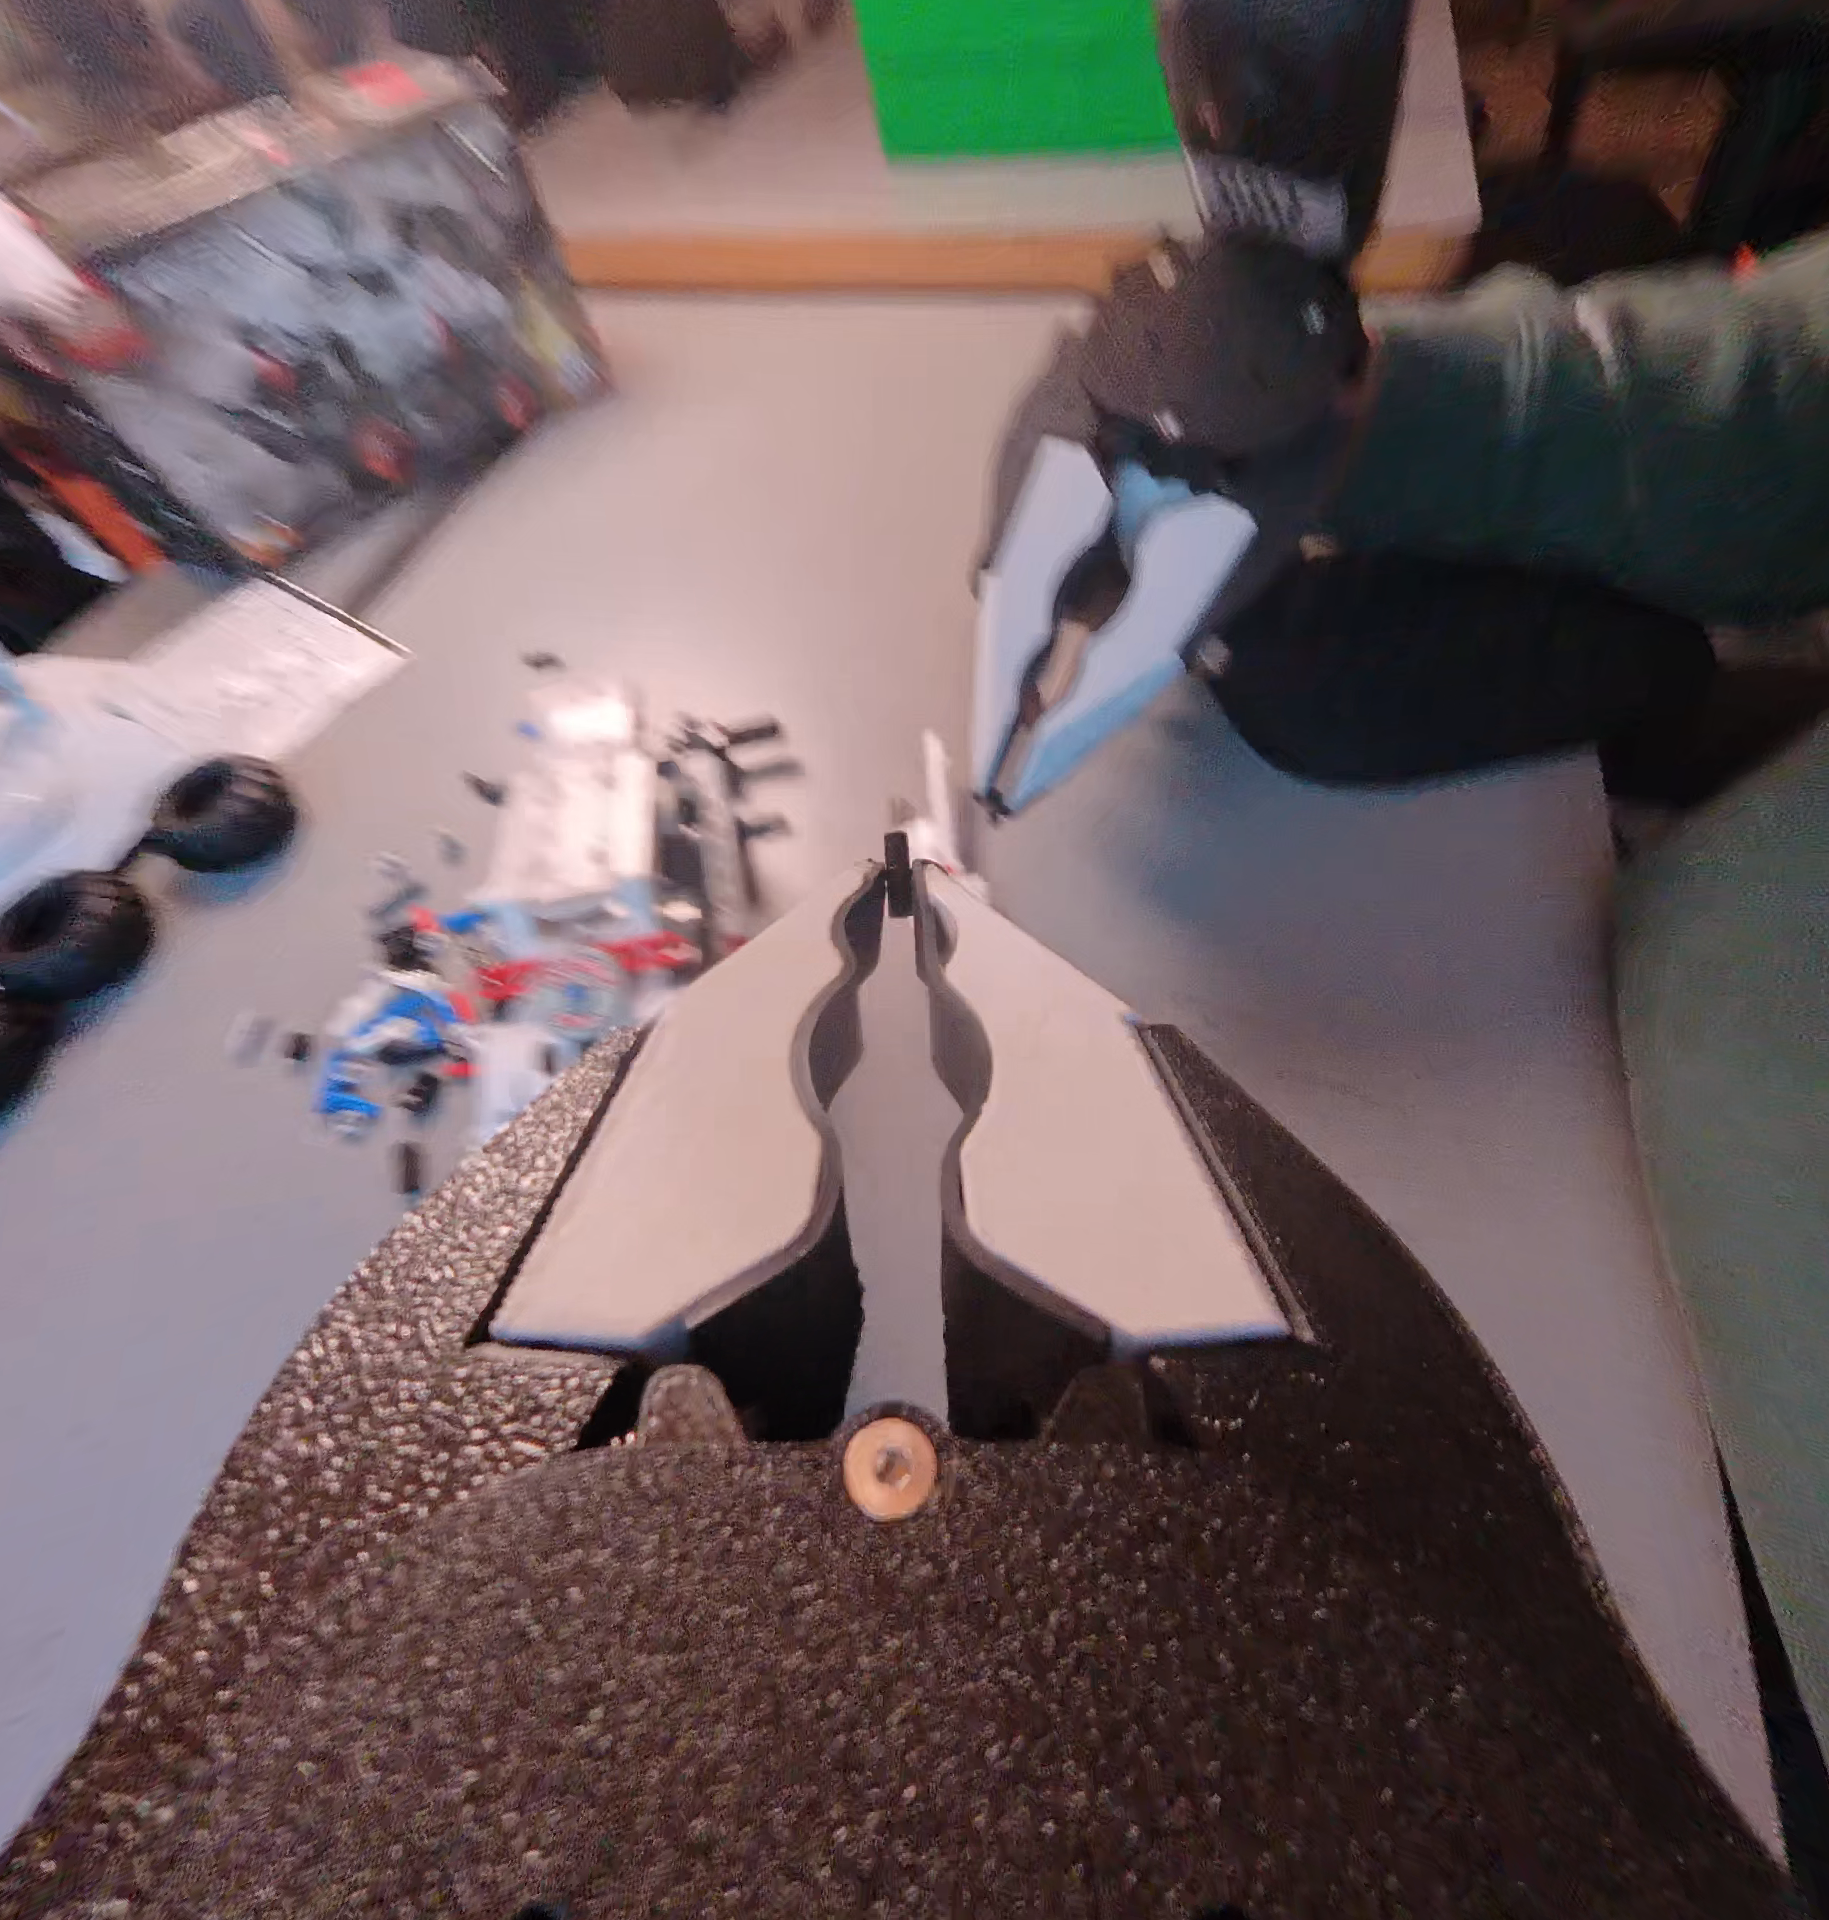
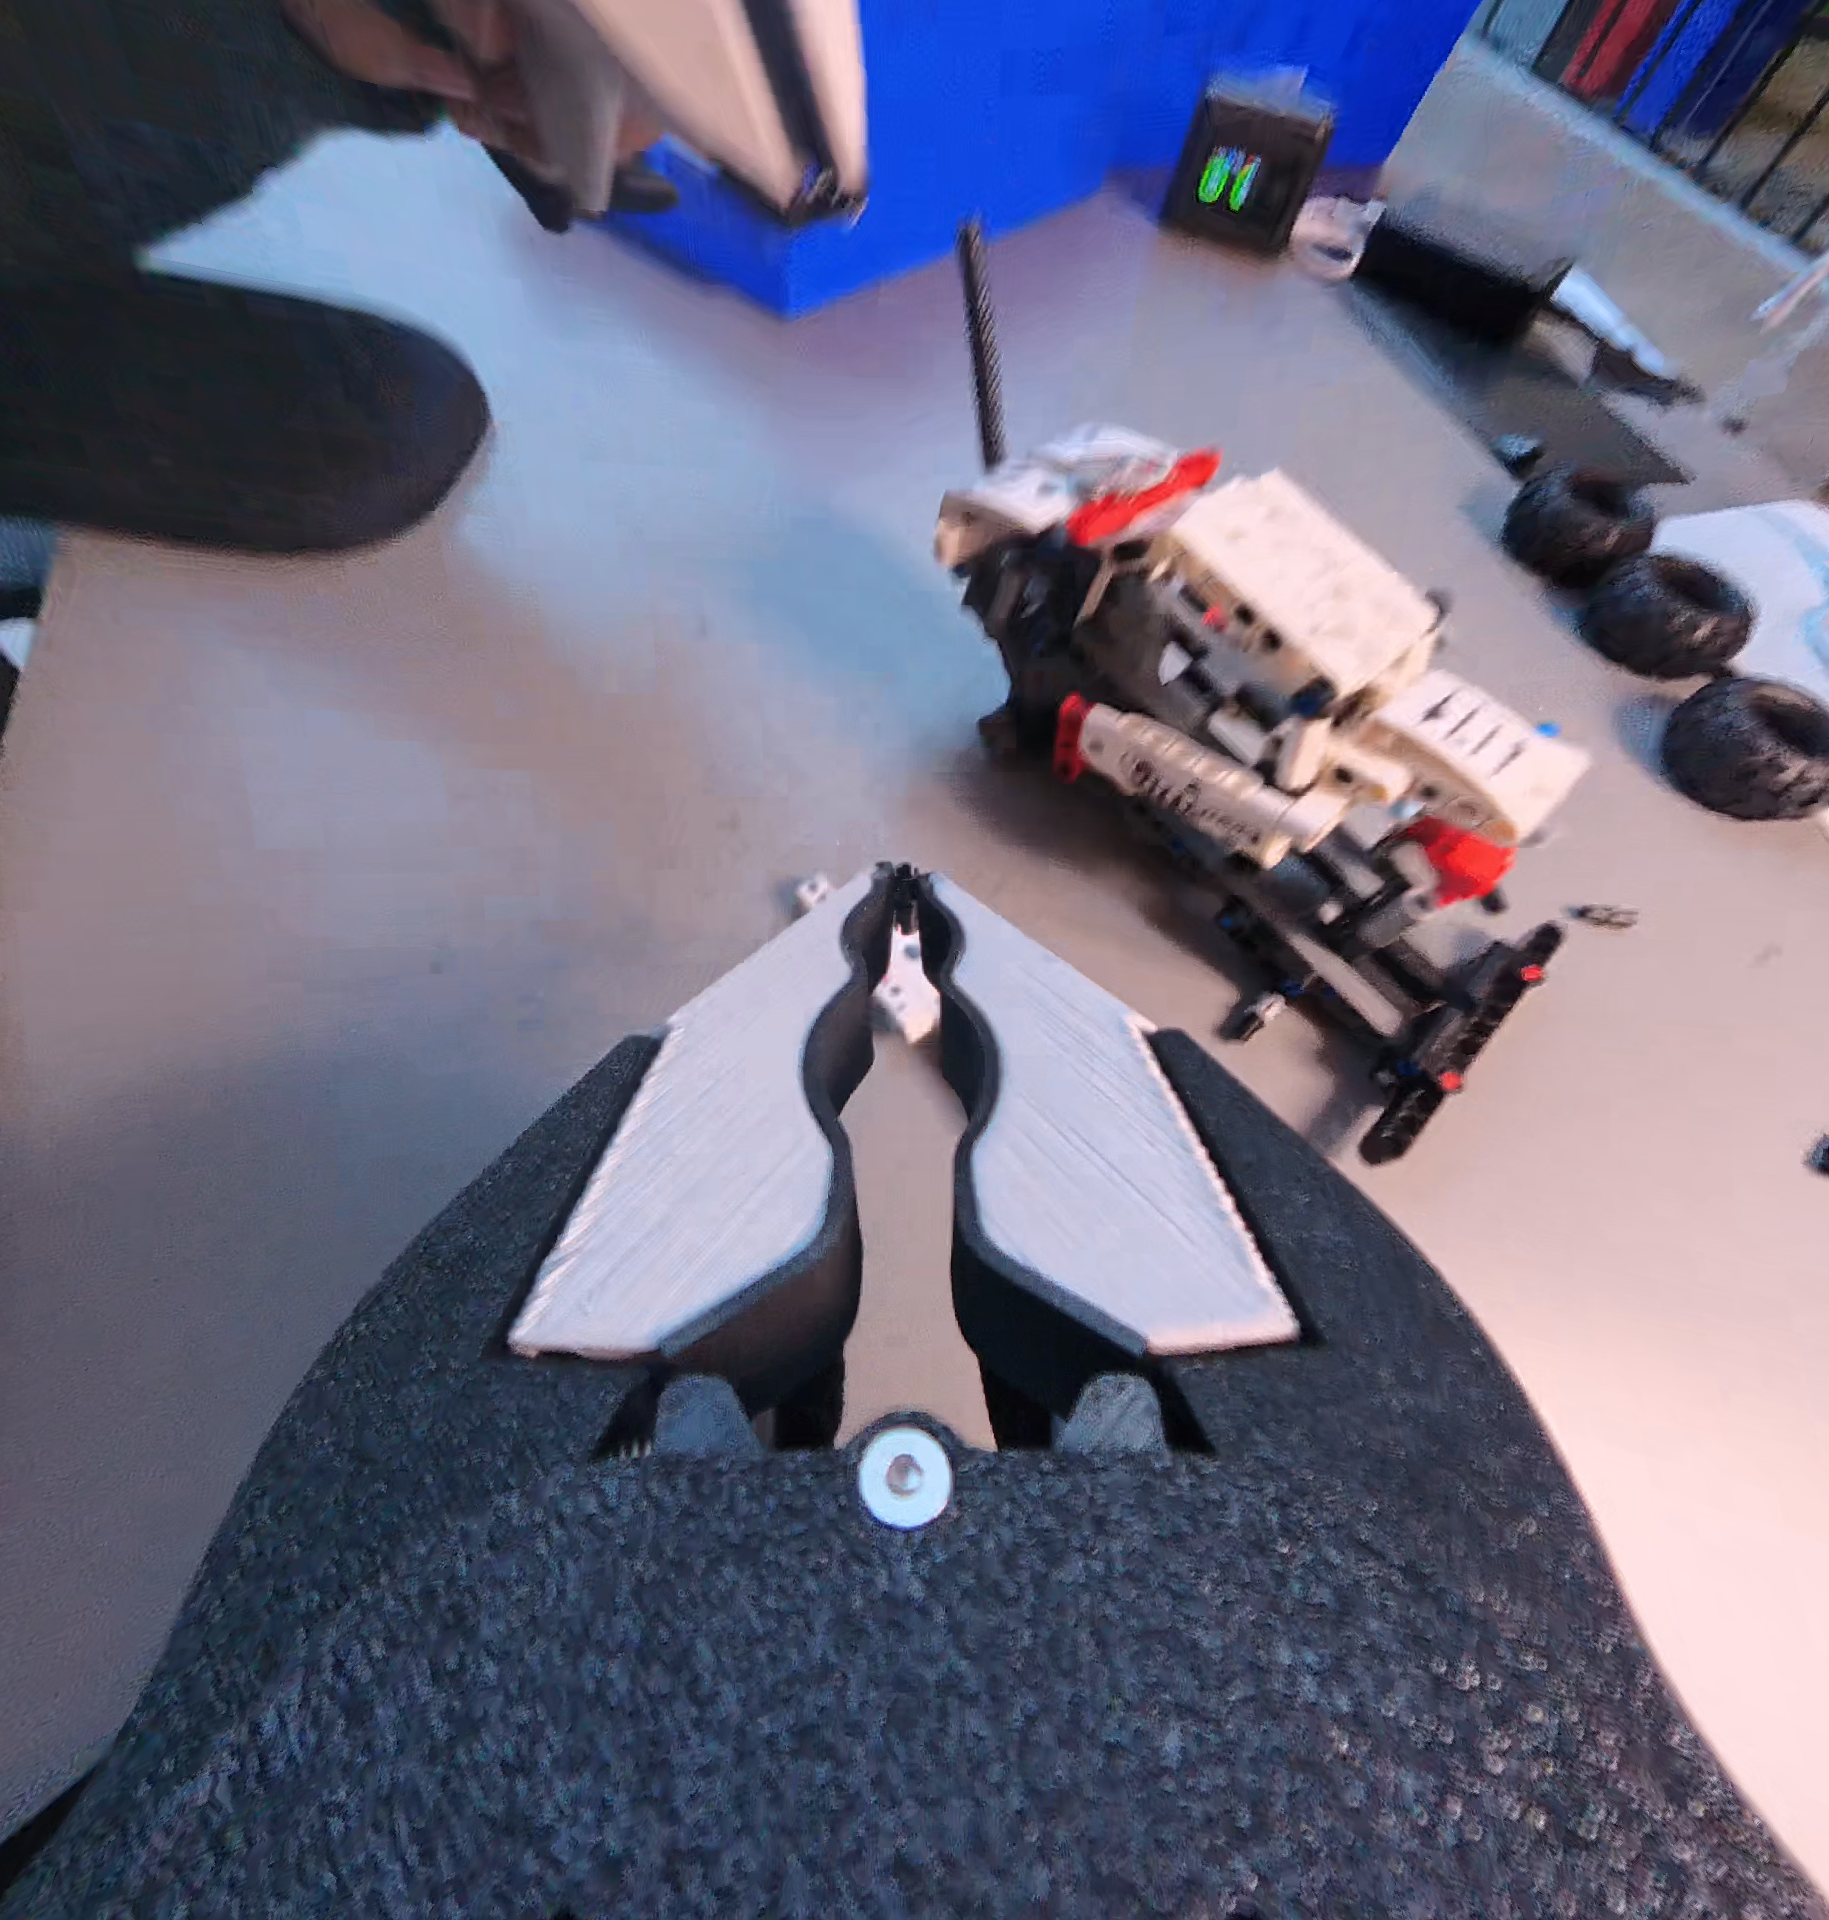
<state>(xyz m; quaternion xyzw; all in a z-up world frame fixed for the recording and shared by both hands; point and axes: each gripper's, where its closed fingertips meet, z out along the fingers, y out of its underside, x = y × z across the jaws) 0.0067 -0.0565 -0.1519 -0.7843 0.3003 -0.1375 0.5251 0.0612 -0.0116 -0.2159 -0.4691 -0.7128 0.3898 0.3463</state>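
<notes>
While both grippers hang over the grey worktop (image 2: 577, 727), the biggest thing on it is a white, black and red brick-built vehicle model (image 2: 1263, 707) lying to the right of the right gripper (image 2: 902, 883), with three black tyres (image 2: 1668, 613) beyond it. The left gripper (image 1: 897, 873) has its jaws nearly closed, pinching a small black piece (image 1: 897, 860). In the blurred right wrist view, the right gripper's jaws seem likewise clamped on a tiny black pin (image 2: 902, 878), above a small white brick (image 2: 905, 997).
</notes>
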